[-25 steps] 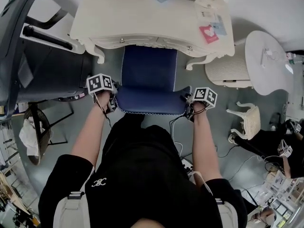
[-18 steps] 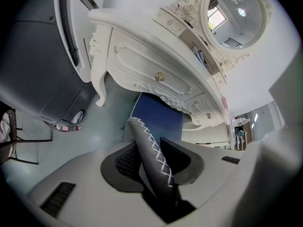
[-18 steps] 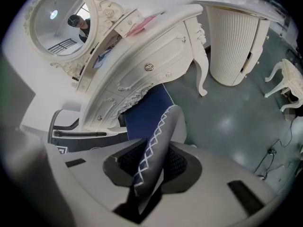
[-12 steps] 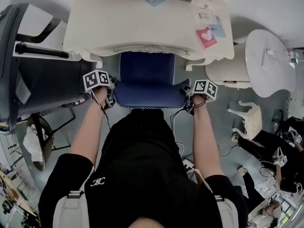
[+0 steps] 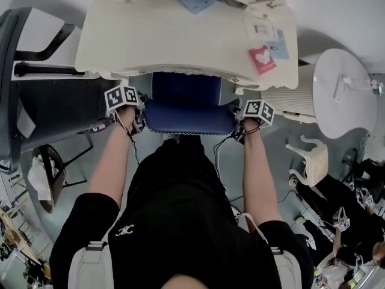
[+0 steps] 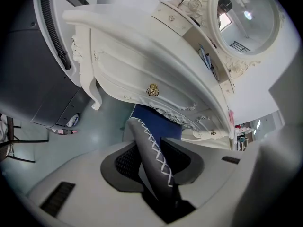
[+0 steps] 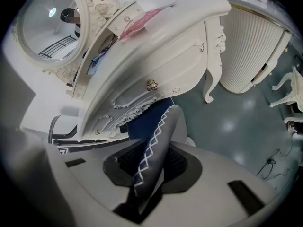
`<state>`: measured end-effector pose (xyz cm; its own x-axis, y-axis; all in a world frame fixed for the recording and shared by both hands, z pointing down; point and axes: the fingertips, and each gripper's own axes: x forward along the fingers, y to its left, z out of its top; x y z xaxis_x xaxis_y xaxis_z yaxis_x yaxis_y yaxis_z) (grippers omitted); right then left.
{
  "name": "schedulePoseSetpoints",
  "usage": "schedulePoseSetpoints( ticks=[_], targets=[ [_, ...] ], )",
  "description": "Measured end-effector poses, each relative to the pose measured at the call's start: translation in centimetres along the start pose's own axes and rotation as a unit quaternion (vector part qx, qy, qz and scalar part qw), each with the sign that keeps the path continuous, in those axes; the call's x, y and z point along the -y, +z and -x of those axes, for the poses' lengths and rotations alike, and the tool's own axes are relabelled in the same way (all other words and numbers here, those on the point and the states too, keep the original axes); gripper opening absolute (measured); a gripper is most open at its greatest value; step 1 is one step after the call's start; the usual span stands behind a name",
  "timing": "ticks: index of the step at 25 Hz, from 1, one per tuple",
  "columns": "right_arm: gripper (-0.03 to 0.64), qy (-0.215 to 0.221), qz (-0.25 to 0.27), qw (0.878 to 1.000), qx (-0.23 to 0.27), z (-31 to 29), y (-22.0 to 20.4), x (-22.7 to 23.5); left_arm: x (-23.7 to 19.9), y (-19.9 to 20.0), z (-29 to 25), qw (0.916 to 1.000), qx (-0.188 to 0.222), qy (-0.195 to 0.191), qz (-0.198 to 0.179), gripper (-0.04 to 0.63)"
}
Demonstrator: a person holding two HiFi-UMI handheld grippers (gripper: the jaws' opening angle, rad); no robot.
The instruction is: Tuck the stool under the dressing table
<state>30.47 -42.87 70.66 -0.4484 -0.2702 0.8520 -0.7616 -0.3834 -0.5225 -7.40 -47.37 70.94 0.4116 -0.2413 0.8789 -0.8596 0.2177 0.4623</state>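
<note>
Head view | left tongs [image 5: 138, 123] clamp left edge of stool [image 5: 183, 104] | right tongs [image 5: 236, 127] clamp its right edge

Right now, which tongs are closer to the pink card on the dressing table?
Right. The right tongs grip the stool's edge on the pink card's side; the left tongs grip the opposite edge, farther from it.

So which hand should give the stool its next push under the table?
Neither alone. The left gripper and right gripper each clamp a side edge of the stool, level with each other, already partly under the dressing table. Pushing with both should keep it straight.
</note>
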Motion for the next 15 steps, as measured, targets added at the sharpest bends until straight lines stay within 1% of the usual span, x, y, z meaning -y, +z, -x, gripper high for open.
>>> schedulePoseSetpoints(
  ticks=[5, 11, 15],
  targets=[
    [0.089, -0.001, -0.002, 1.0, -0.003, -0.7, 1.5, -0.1, 0.3, 1.3, -1.0, 1.0, -0.004, -0.001, 0.006, 0.121],
    [0.09, -0.002, -0.011, 1.0, -0.007, -1.6, 2.1, 0.2, 0.3, 2.1, -2.0, 0.9999, -0.005, -0.003, 0.01, 0.121],
    [0.091, -0.002, -0.006, 1.0, -0.008, -2.1, 2.9, -0.1, 0.2, 2.6, -2.5, 0.9998, -0.005, -0.004, 0.017, 0.123]
  ],
)
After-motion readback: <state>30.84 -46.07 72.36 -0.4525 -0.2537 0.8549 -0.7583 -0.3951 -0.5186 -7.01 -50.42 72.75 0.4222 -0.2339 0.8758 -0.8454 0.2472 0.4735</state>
